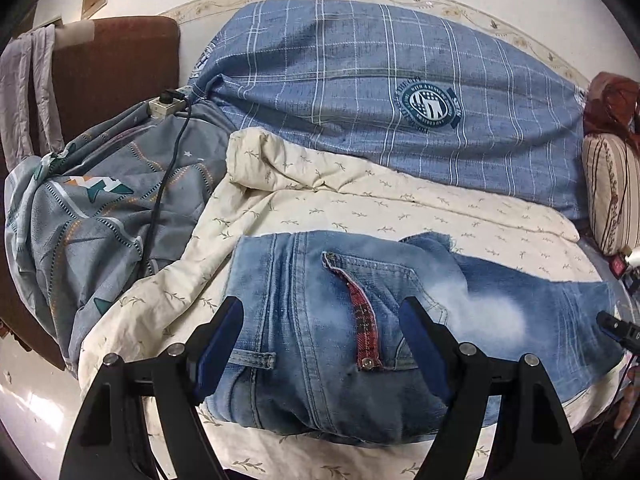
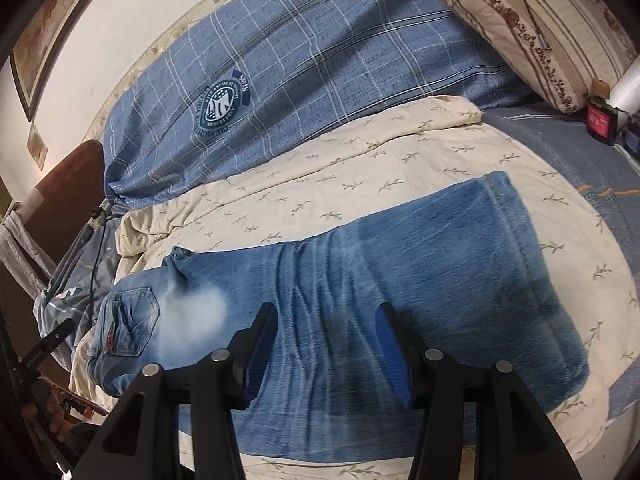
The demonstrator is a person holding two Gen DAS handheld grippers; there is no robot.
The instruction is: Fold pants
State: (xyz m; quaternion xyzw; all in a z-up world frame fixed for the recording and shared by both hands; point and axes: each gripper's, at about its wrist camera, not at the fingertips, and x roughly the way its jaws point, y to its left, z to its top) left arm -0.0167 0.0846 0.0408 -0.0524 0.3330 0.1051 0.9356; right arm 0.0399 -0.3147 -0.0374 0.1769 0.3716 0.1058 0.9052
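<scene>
A pair of faded blue jeans (image 1: 328,320) lies flat on a cream leaf-print quilt (image 1: 360,208), legs stacked one on the other. The waist and back pocket with a red plaid flap (image 1: 364,320) are under my left gripper (image 1: 322,312), which is open and empty just above the seat. In the right wrist view the legs (image 2: 440,272) stretch to the hem at the far right. My right gripper (image 2: 326,320) is open and empty above the thigh. The right gripper's tip also shows in the left wrist view (image 1: 616,326).
A blue checked duvet (image 1: 400,92) lies behind the quilt. A grey patterned sheet (image 1: 100,216) with a power strip (image 1: 166,104) and black cable is at the left, by a brown headboard (image 1: 112,68). A striped pillow (image 2: 532,20) and red box (image 2: 600,122) sit at the right.
</scene>
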